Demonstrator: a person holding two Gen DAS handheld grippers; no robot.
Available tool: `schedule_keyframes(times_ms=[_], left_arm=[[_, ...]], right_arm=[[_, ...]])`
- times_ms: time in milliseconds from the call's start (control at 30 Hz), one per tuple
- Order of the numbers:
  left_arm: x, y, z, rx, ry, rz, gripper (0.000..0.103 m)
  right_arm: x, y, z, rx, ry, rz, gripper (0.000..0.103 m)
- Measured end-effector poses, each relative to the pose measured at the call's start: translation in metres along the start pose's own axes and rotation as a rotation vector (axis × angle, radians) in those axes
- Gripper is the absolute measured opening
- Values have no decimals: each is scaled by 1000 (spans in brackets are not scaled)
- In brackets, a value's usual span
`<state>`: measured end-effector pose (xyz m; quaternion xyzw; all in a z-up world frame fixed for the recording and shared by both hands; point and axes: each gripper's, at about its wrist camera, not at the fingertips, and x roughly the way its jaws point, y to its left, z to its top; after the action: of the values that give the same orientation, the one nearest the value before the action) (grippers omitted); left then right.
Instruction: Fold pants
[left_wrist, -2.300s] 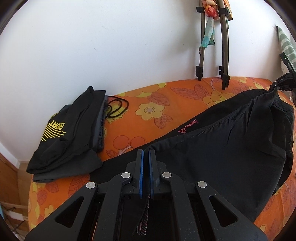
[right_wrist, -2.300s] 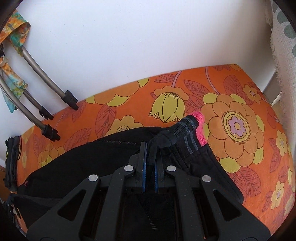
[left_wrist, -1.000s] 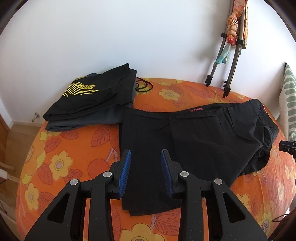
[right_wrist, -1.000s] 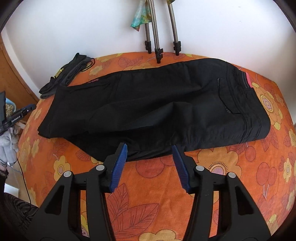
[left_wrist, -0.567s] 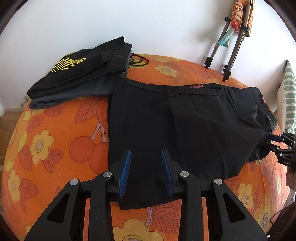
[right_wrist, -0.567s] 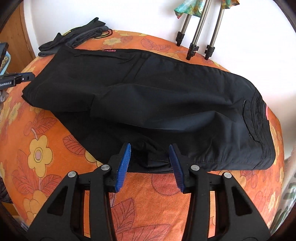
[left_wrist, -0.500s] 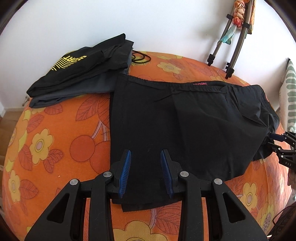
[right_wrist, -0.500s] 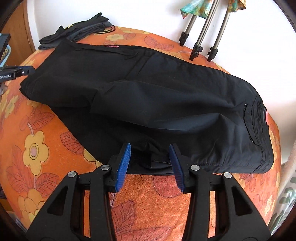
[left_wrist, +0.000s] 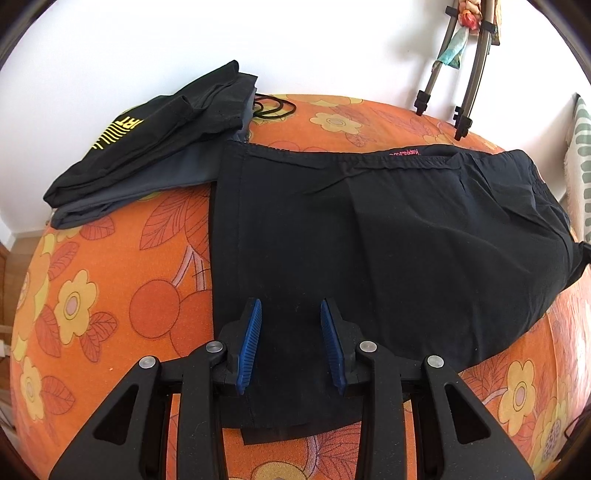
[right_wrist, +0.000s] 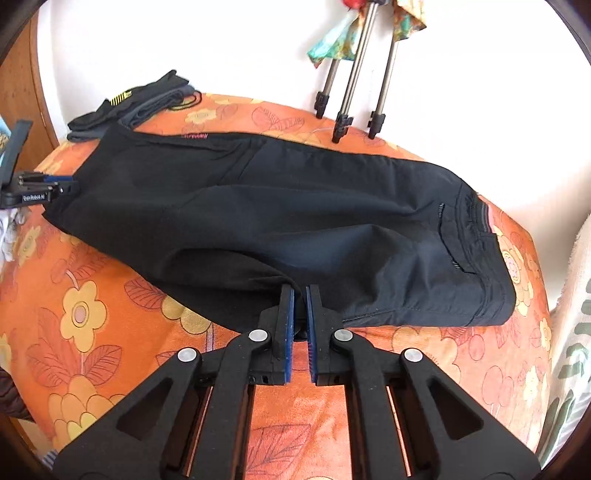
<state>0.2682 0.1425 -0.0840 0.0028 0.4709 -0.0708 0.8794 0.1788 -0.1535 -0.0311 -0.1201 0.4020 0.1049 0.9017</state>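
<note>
Black pants (left_wrist: 388, 236) lie folded lengthwise across the orange flowered bed, waistband with a pink stripe at the right end (right_wrist: 484, 218). My left gripper (left_wrist: 291, 314) is open, its blue pads over the near corner of the leg hems. My right gripper (right_wrist: 300, 293) is shut on the pants' near edge at the crotch fold (right_wrist: 280, 277). The left gripper also shows at the left edge of the right wrist view (right_wrist: 55, 184).
A stack of folded dark clothes (left_wrist: 155, 140) with yellow print sits at the bed's far left corner, a black cord (left_wrist: 275, 107) beside it. Tripod legs (right_wrist: 347, 110) stand on the bed against the white wall. A patterned towel (right_wrist: 576, 295) hangs at right.
Both grippers let go of the pants' far edge, opened and drew back to the near side. The right gripper has now shut on the pants' near edge; the left stays open.
</note>
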Motion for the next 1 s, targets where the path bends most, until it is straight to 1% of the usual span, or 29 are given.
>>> schedule_keyframes(times_ms=[100,167,200,267,333,367,400,433,467,533,600,700,767,867,1000], left_arm=[[1,-1,0,-1,0,1,32],[2,-1,2,0,5,-2,32],[2,-1,2,0,8,-5,32],[-1,3,4,-10,10,-6,32],[-10,11,7,-36,-8,-6,32],[-18,16,9,-45,-24,-7,32],[-27,21,11,-50,-43,0,32],[-36,26,12,-54,-65,7,32],[-45,31,12,-60,-83,12,32],[-59,42,11,-84,-108,20,32],[-66,53,5,-123,-110,7,32],[-64,58,-5,-175,-78,-47,32],[-59,49,-11,-153,-50,-50,32],[-60,35,-18,-103,-43,-44,32],[-65,17,-16,-39,-52,-42,32]], right_arm=[[-13,-18,1,92,-16,68,5],[-12,-20,-3,90,-5,65,5],[-9,-17,-7,76,13,56,5],[2,-7,-16,15,57,4,5],[14,2,-22,-70,107,-36,6],[15,4,-24,-86,114,-33,7],[13,2,-24,-85,113,-27,10],[8,0,-22,-75,104,-18,22],[3,-3,-21,-64,88,-4,36],[-10,-10,-16,-23,46,38,46],[-19,-13,-9,14,21,90,46],[-19,-2,2,-9,-8,88,46],[-13,9,5,-31,3,103,46],[1,22,8,-59,14,84,46],[37,17,4,-17,107,107,46]])
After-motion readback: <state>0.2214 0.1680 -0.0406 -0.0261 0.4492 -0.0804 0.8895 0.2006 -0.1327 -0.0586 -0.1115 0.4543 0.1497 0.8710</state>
